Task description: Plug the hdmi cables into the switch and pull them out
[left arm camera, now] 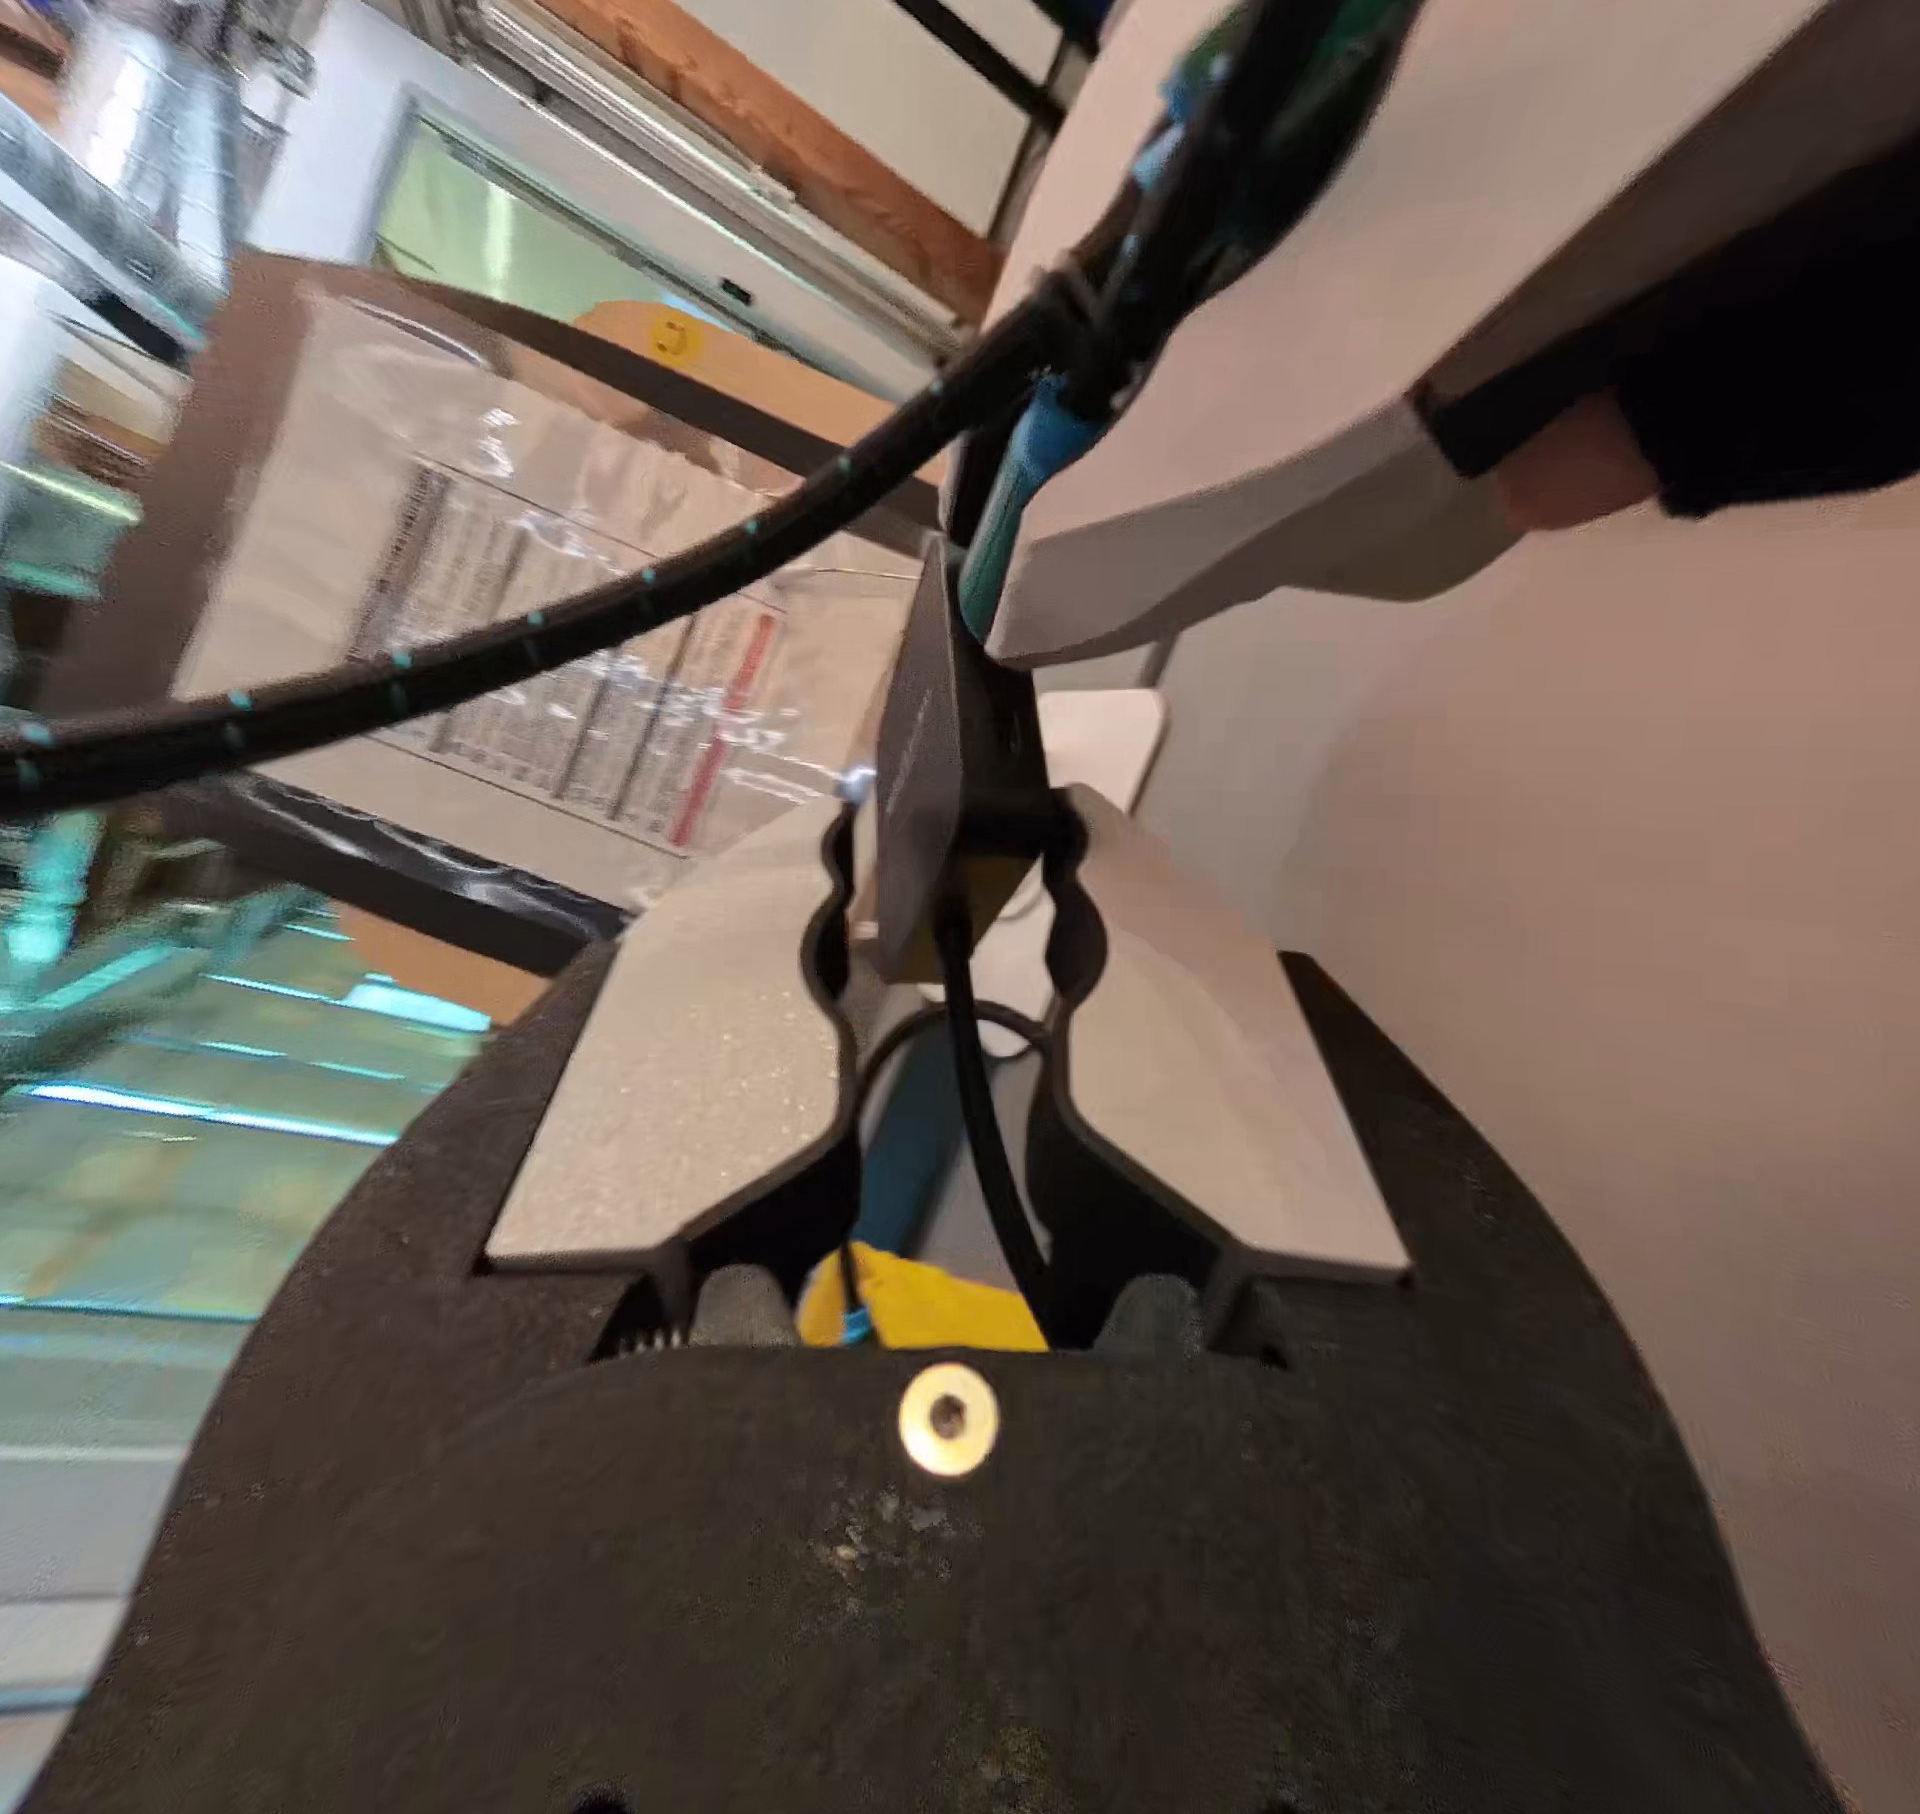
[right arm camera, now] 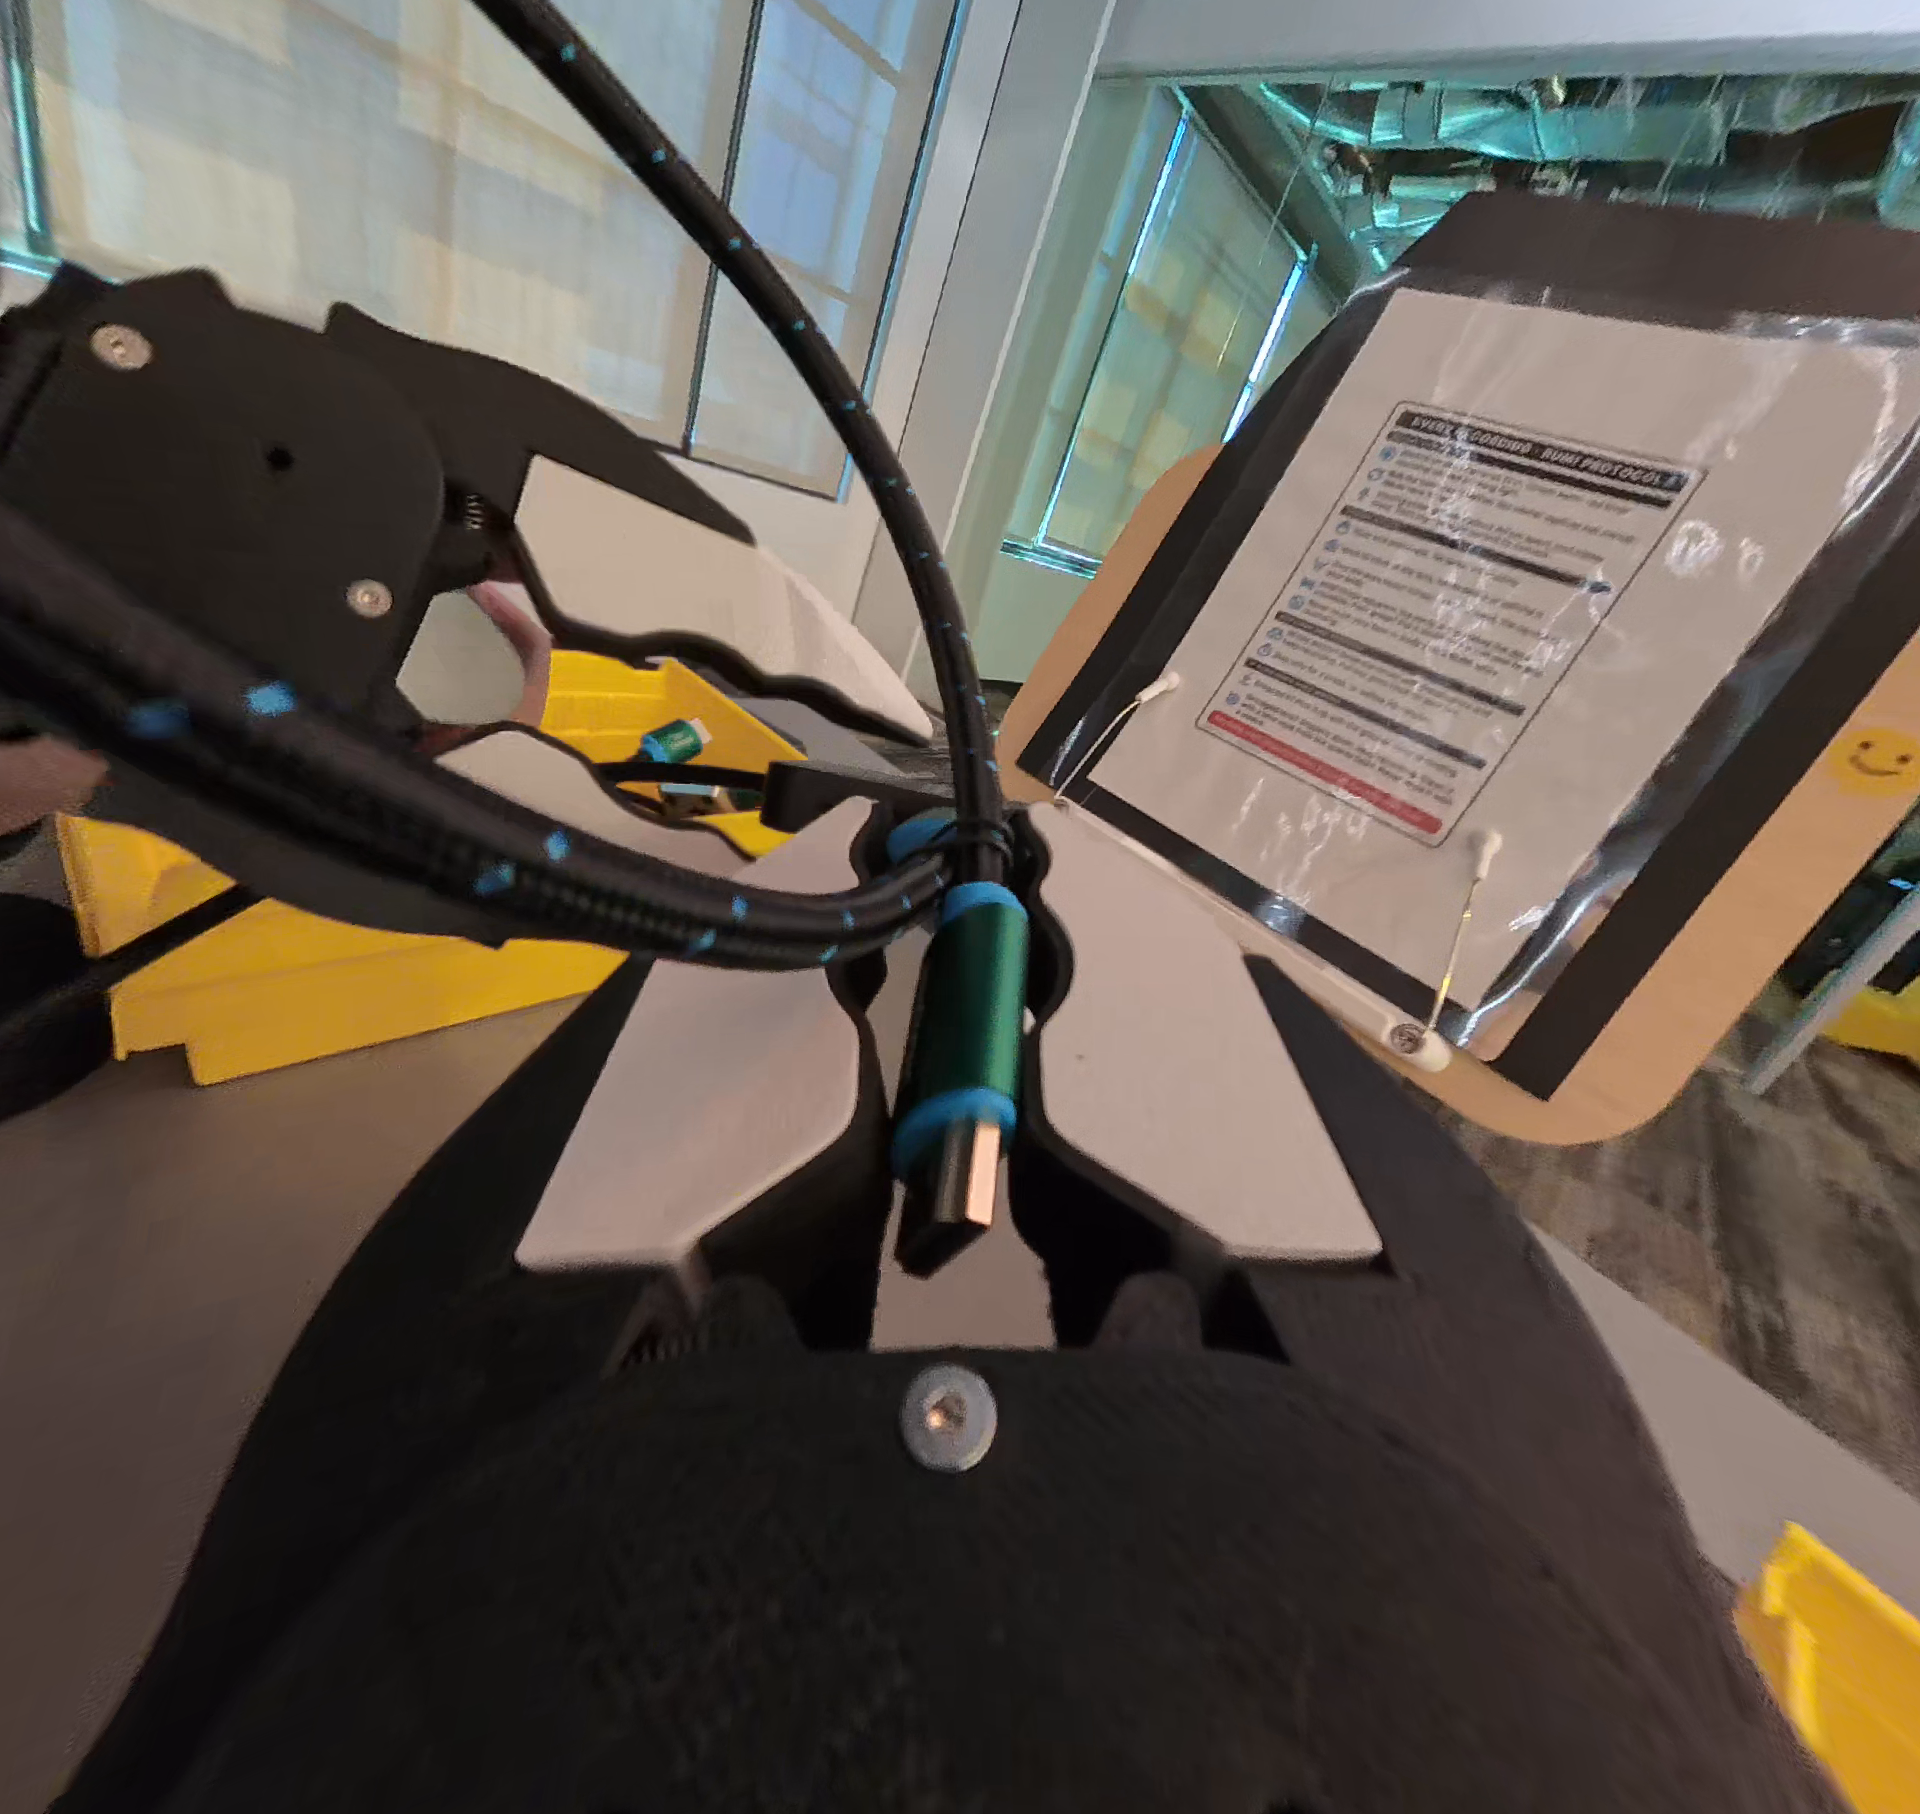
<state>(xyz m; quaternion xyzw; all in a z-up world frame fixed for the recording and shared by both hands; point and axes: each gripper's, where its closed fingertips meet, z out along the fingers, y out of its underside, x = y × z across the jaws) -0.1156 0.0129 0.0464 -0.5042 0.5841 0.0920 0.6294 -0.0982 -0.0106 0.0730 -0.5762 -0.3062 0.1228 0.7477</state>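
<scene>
My left gripper (left arm camera: 961,819) is shut on the lower edge of a flat black switch (left arm camera: 925,725), held on edge. A thin black lead (left arm camera: 987,1120) hangs from the switch. My right gripper (right arm camera: 961,829) is shut on a tied bundle of black braided hdmi cable (right arm camera: 727,923). One green plug with blue rings (right arm camera: 966,1026) points back at the camera between the fingers. In the left wrist view the right gripper's fingers (left arm camera: 1247,538) sit above the switch, and a second blue-green plug (left arm camera: 1003,517) meets the switch's top edge. I cannot tell whether that plug is seated.
A yellow bin (right arm camera: 312,975) on the grey table (right arm camera: 208,1245) holds another green plug (right arm camera: 675,741). A board with a plastic-covered printed sheet (right arm camera: 1455,621) stands to the right. A second yellow bin (right arm camera: 1839,1681) is at the lower right. A loop of braided cable (left arm camera: 468,663) arcs leftward. The gap from one gripper's tips to the other's is roughly 4 cm.
</scene>
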